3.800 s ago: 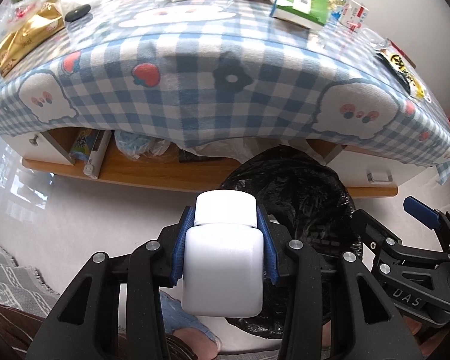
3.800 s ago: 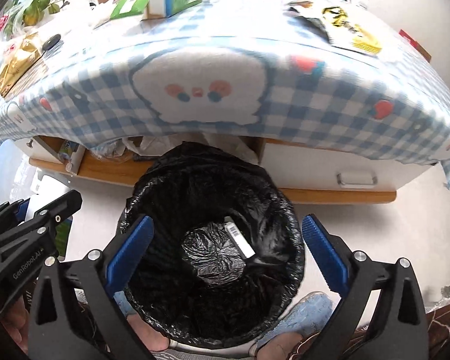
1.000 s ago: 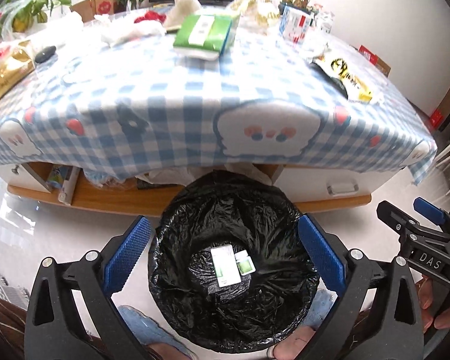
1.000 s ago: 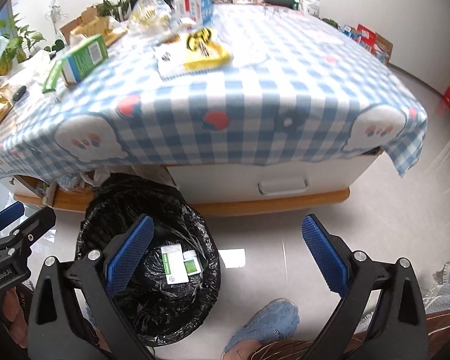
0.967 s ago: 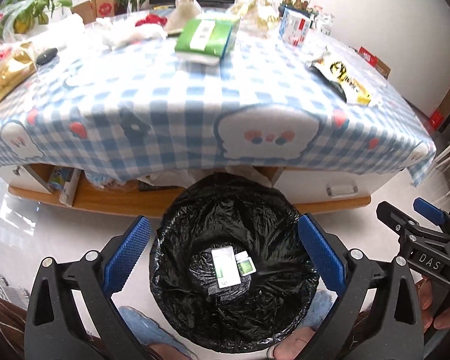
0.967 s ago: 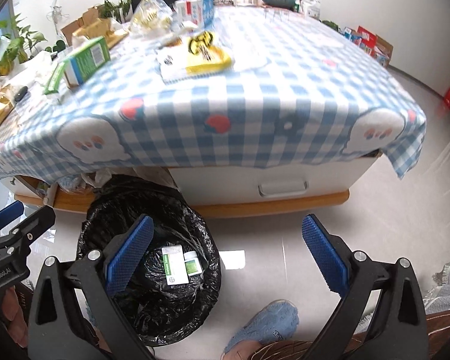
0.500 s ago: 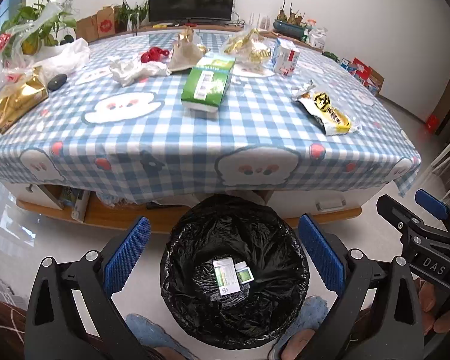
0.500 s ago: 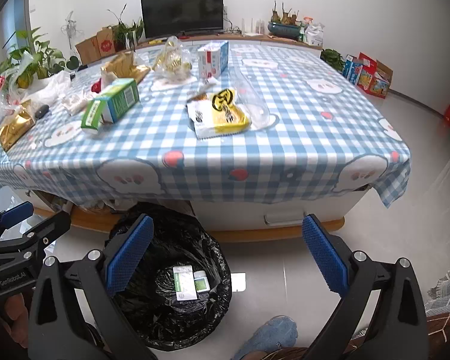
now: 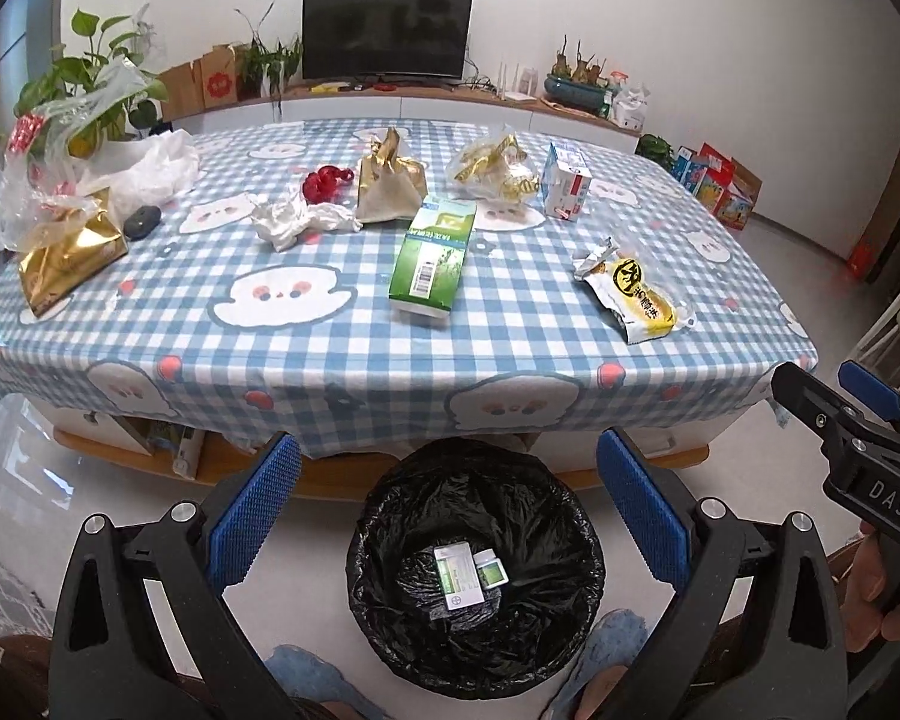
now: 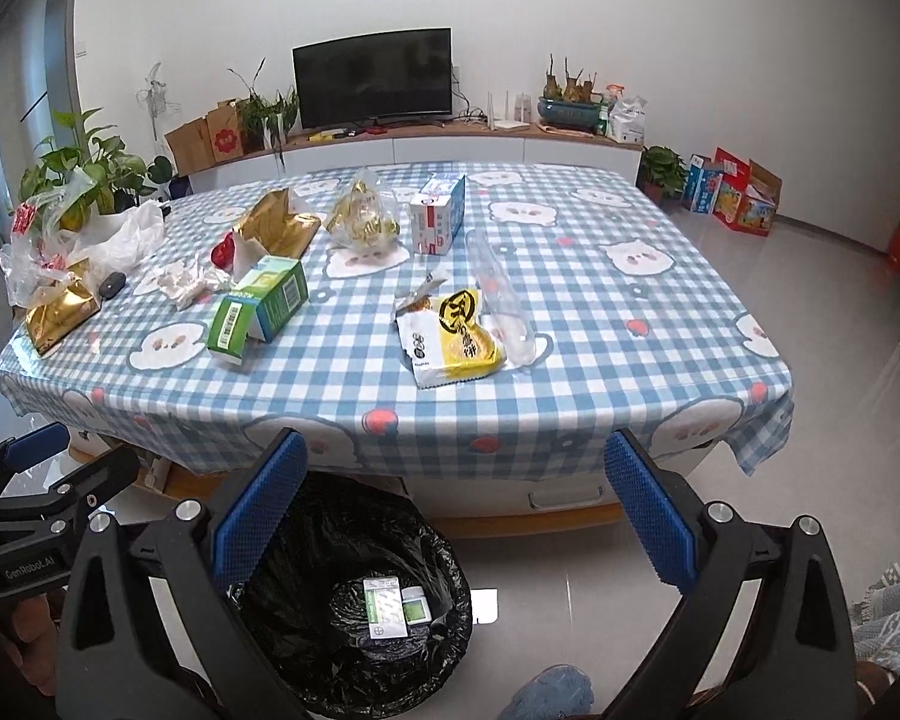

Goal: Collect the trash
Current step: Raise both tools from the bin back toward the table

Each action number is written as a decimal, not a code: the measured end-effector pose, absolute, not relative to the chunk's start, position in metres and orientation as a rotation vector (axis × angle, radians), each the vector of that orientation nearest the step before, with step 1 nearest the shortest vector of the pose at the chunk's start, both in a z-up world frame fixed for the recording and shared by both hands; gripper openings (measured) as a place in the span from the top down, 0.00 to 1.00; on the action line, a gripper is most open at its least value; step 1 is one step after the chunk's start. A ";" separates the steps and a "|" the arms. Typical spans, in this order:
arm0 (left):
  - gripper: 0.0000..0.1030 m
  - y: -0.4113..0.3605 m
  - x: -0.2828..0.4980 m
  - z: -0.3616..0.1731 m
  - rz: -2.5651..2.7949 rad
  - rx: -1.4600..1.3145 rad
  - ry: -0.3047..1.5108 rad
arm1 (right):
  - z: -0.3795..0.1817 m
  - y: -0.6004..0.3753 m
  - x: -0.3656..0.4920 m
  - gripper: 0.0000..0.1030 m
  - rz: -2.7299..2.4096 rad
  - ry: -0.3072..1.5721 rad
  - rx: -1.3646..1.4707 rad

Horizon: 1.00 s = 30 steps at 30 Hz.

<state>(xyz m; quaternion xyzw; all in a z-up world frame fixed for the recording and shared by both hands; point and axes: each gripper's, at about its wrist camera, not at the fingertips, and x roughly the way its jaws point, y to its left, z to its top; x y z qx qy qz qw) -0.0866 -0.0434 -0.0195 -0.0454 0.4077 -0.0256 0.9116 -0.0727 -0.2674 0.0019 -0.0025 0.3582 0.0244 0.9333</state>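
Step in hand: both tongs are hanging empty above the floor in front of the table (image 9: 342, 360), between one drop and the next pickup, as I judge it.
Trash bin (image 9: 384, 510): black-lined, standing on the floor just below the table's near edge, holding a small white-and-green box (image 9: 459, 576) and a small bottle (image 9: 491, 571) touching it.
Left gripper (image 9: 447, 513): jaws spread wide, gripping nothing, framing the bin.
Right gripper (image 10: 450, 519): jaws spread wide, gripping nothing, to the right of the bin.
Trash waiting: a green carton (image 9: 433, 252) is lying near the table's middle; a yellow snack wrapper (image 10: 450, 333) is lying right of it, nearer the edge; crumpled tissue (image 9: 297, 222) is lying left of the carton.
Next move: likely calling for a reach over the table edge to the wrapper or carton, jaws staying wide enough to straddle it.
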 end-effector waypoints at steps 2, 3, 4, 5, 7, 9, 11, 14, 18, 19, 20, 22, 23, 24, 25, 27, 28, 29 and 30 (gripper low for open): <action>0.06 -0.043 -0.083 -0.012 -0.056 -0.091 0.832 | 0.009 -0.267 -0.069 0.08 0.049 0.723 -0.012; 0.06 -0.044 -0.081 -0.009 -0.059 -0.088 0.829 | 0.013 -0.268 -0.067 0.08 0.049 0.719 -0.016; 0.06 -0.044 -0.078 -0.006 -0.062 -0.086 0.825 | 0.015 -0.269 -0.064 0.08 0.047 0.715 -0.020; 0.06 -0.045 -0.076 -0.003 -0.062 -0.083 0.821 | 0.017 -0.270 -0.062 0.08 0.045 0.712 -0.021; 0.06 -0.046 -0.070 0.002 -0.068 -0.080 0.815 | 0.020 -0.272 -0.057 0.08 0.045 0.708 -0.030; 0.06 -0.048 -0.064 0.007 -0.075 -0.076 0.809 | 0.023 -0.274 -0.053 0.08 0.049 0.705 -0.038; 0.06 -0.050 -0.057 0.011 -0.077 -0.072 0.804 | 0.024 -0.276 -0.048 0.08 0.057 0.703 -0.037; 0.06 -0.052 -0.045 0.013 -0.080 -0.063 0.804 | 0.025 -0.281 -0.038 0.08 0.065 0.713 -0.018; 0.06 -0.049 -0.026 0.015 -0.075 -0.060 0.799 | 0.022 -0.285 -0.023 0.08 0.066 0.732 -0.007; 0.06 -0.048 -0.022 0.015 -0.074 -0.068 0.802 | 0.021 -0.286 -0.019 0.08 0.067 0.738 -0.001; 0.06 -0.046 -0.018 0.014 -0.074 -0.073 0.806 | 0.020 -0.287 -0.015 0.08 0.063 0.743 0.003; 0.06 -0.046 -0.010 0.013 -0.071 -0.072 0.810 | 0.019 -0.289 -0.005 0.08 0.053 0.749 0.005; 0.06 -0.045 -0.006 0.012 -0.072 -0.071 0.812 | 0.018 -0.290 0.000 0.08 0.050 0.755 0.008; 0.06 -0.045 -0.002 0.012 -0.072 -0.070 0.816 | 0.017 -0.291 0.006 0.08 0.046 0.761 0.006; 0.06 -0.045 0.002 0.011 -0.072 -0.069 0.818 | 0.017 -0.291 0.011 0.08 0.042 0.764 0.002; 0.06 -0.045 0.010 0.010 -0.071 -0.067 0.820 | 0.015 -0.293 0.022 0.08 0.035 0.769 -0.003; 0.06 -0.045 0.014 0.009 -0.070 -0.065 0.823 | 0.014 -0.294 0.027 0.08 0.034 0.772 -0.003; 0.06 -0.045 0.018 0.008 -0.070 -0.064 0.826 | 0.013 -0.296 0.033 0.08 0.035 0.775 -0.002; 0.06 -0.046 0.022 0.007 -0.071 -0.064 0.829 | 0.012 -0.297 0.039 0.09 0.034 0.781 -0.003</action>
